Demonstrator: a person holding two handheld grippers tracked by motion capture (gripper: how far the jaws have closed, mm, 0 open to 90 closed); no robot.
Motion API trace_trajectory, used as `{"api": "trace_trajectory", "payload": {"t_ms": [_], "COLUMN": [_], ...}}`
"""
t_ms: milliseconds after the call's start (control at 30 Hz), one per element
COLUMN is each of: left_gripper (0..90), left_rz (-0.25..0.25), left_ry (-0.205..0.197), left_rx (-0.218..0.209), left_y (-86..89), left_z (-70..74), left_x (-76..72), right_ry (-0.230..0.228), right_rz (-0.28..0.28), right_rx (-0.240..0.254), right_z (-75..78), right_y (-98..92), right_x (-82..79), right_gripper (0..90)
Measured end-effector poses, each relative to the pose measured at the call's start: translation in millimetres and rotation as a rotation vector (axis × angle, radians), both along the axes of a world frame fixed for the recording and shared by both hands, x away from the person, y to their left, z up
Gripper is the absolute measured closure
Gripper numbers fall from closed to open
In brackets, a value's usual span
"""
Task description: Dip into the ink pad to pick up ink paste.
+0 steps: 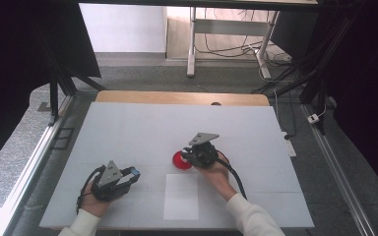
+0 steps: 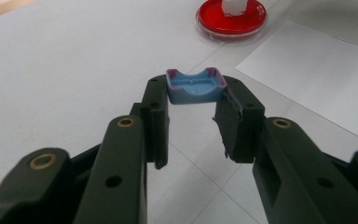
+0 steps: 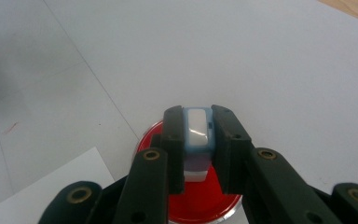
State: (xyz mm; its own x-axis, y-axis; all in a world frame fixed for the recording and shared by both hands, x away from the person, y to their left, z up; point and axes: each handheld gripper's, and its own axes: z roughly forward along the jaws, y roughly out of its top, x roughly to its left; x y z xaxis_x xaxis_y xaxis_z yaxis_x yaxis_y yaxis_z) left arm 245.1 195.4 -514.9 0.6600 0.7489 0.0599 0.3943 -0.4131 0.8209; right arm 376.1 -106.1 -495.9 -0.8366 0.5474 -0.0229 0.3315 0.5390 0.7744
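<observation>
At lower left of the high view, the left claw (image 1: 128, 174) is clamped on a blue cap (image 2: 195, 87), hollow side up. Farther in, at centre, the right claw (image 1: 186, 156) grips a pale blue-and-white block (image 3: 197, 128) upright, long axis vertical, over a red dish (image 1: 178, 162) on the desk (image 1: 128, 128). Capping is judged next; alignment will be needed.

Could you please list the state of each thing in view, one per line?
Left tool: shut on the blue cap, held off the table.
Right tool: shut on the white block, over the red dish.
Red dish: flat on the table, open.
Paper sheet: lying flat.
</observation>
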Motion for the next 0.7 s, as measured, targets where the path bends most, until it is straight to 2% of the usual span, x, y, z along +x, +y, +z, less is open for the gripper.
{"api": "trace_trajectory", "payload": {"t_ms": [700], "left_gripper": [64.9], "left_rz": [-0.003], "left_ry": [0.001], "left_rx": [0.003], "left_y": [-0.9], "left_z": [-0.2], "left_x": [0.0], "right_ry": [0.015], "right_rz": [-0.006], "right_rx": [-0.011], "right_z": [-2.4], "right_y": [0.5], "right_x": [1.0], "right_gripper": [75.1]}}
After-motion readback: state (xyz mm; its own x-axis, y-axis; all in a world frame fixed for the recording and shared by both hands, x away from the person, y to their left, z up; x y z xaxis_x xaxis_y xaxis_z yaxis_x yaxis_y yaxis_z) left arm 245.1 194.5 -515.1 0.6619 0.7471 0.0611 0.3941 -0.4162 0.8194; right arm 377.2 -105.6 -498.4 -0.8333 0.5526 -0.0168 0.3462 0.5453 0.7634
